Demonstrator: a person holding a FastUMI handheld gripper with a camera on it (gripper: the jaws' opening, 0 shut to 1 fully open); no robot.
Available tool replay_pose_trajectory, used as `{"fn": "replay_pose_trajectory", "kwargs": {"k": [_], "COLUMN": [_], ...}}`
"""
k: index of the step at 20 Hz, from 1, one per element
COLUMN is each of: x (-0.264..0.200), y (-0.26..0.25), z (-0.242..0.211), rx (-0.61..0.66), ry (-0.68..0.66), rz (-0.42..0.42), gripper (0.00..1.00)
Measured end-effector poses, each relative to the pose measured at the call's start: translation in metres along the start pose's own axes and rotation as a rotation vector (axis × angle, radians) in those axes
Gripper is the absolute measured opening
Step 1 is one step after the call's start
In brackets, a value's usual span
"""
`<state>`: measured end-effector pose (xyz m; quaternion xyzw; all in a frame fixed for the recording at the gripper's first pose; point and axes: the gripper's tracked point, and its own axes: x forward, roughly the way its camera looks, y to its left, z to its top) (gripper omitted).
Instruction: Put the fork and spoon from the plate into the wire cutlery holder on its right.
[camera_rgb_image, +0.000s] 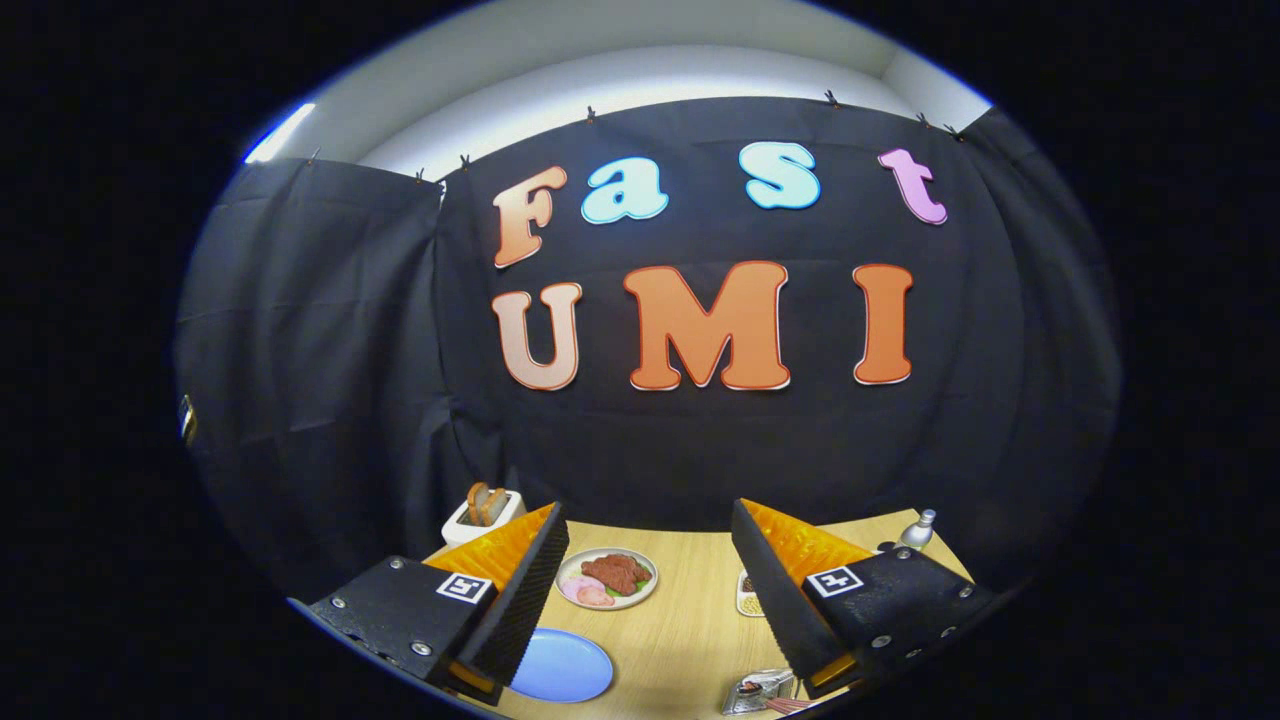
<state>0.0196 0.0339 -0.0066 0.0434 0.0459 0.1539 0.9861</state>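
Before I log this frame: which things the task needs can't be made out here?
- Fork and spoon: not made out on the blue plate, partly hidden by the gripper, jaws open, empty.
- Wire cutlery holder: perhaps the metallic thing beside the right finger; cut off, too small.
- Small dish: mostly behind that finger.

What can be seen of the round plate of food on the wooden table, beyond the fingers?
The round white plate of food is shallow with a pale rim and lies flat on the light wooden table, beyond the open gripper and nearer its left finger. It carries a brown piece that looks like meat, a pink slice and something green beneath. Nothing touches it. A white toaster stands behind it and a blue plate lies nearer. Whether any cutlery lies on it cannot be told.
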Motion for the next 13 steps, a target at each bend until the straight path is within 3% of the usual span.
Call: {"fn": "replay_pose_trajectory", "kwargs": {"k": [6, 13], "x": [-0.006, -0.003], "y": [0.021, 0.035], "z": [0.027, 0.014], "rx": [-0.038, -0.036], "ry": [-0.093, -0.051], "rz": [-0.026, -0.018], "gripper": [0.98, 0.98]}}
